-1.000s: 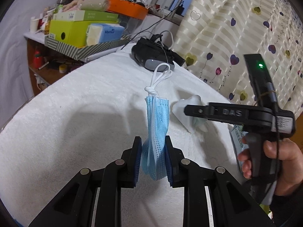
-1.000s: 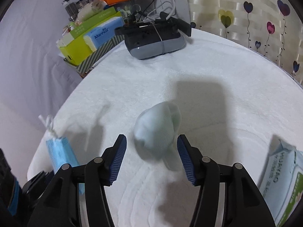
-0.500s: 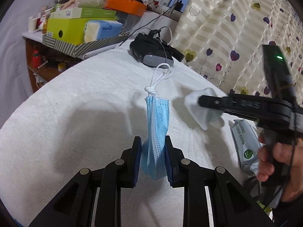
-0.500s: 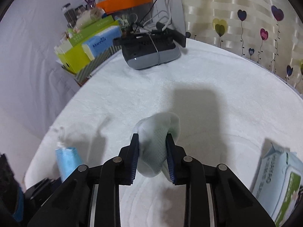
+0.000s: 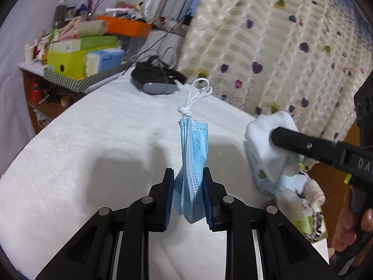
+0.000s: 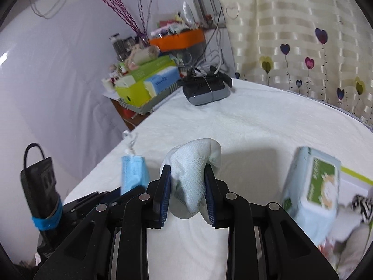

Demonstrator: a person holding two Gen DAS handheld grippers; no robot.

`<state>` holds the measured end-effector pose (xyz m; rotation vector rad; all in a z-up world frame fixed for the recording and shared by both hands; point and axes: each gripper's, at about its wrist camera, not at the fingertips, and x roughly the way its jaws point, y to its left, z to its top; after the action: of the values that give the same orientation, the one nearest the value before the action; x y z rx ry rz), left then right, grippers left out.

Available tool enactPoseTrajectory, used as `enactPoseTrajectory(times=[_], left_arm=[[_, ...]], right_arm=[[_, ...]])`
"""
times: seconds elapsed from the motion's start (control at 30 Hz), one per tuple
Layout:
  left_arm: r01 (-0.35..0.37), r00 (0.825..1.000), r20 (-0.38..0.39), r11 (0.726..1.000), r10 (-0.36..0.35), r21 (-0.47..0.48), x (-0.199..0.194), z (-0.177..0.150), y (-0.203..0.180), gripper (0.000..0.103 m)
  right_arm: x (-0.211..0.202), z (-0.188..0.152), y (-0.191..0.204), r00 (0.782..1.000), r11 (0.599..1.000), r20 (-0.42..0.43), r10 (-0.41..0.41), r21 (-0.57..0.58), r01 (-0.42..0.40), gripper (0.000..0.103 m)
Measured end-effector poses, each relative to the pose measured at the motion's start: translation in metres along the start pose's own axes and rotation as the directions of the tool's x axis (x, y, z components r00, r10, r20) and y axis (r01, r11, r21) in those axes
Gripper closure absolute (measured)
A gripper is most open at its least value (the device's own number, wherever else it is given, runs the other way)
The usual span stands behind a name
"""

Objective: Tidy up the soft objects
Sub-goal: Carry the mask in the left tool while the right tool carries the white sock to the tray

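My left gripper (image 5: 188, 186) is shut on a folded blue face mask (image 5: 193, 149) with knotted white ear loops, held above the white towel-covered table (image 5: 93, 163). My right gripper (image 6: 187, 191) is shut on a pale blue-white rolled sock (image 6: 191, 165), lifted off the table. The sock also shows in the left wrist view (image 5: 270, 137), to the right of the mask. The mask shows in the right wrist view (image 6: 134, 172), to the left of the sock.
A wet-wipes pack (image 6: 312, 191) stands at the table's right edge beside a box of soft items (image 6: 356, 205). A black-grey headset (image 6: 205, 88) lies at the far end. A striped tray with boxes (image 5: 81, 60) sits on a shelf at the left. A heart-print curtain (image 5: 279, 46) hangs behind.
My right gripper closed on the sock and lifted it up and to the right. My left gripper kept hold of the mask and rose a little.
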<state>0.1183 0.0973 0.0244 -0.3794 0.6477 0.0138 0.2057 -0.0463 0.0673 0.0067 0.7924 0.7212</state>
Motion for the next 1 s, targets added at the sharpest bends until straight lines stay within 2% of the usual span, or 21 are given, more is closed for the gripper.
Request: enactPoseTrajectory(times=[0.33, 0.57, 1.0], left_arm=[[0.077, 0.997, 0.023, 0.993, -0.079, 0.086, -0.045, -0.029, -0.053, 0.082], [0.130, 0.991, 0.019, 0.980, -0.134, 0.148, -0.059, -0.042, -0.083, 0.082], [0.214, 0.976, -0.011, 0.951, -0.217, 0.224, -0.068, -0.057, -0.134, 0.081]], right_arm=[[-0.076, -0.060, -0.006, 0.994, 0.999, 0.110, -0.018, 0.041, 0.014, 0.075], [-0.115, -0.093, -0.017, 0.985, 0.995, 0.160, -0.058, 0.093, 0.043, 0.075], [-0.173, -0.123, -0.051, 0.963, 0.976, 0.235, -0.136, 0.196, 0.090, 0.075]])
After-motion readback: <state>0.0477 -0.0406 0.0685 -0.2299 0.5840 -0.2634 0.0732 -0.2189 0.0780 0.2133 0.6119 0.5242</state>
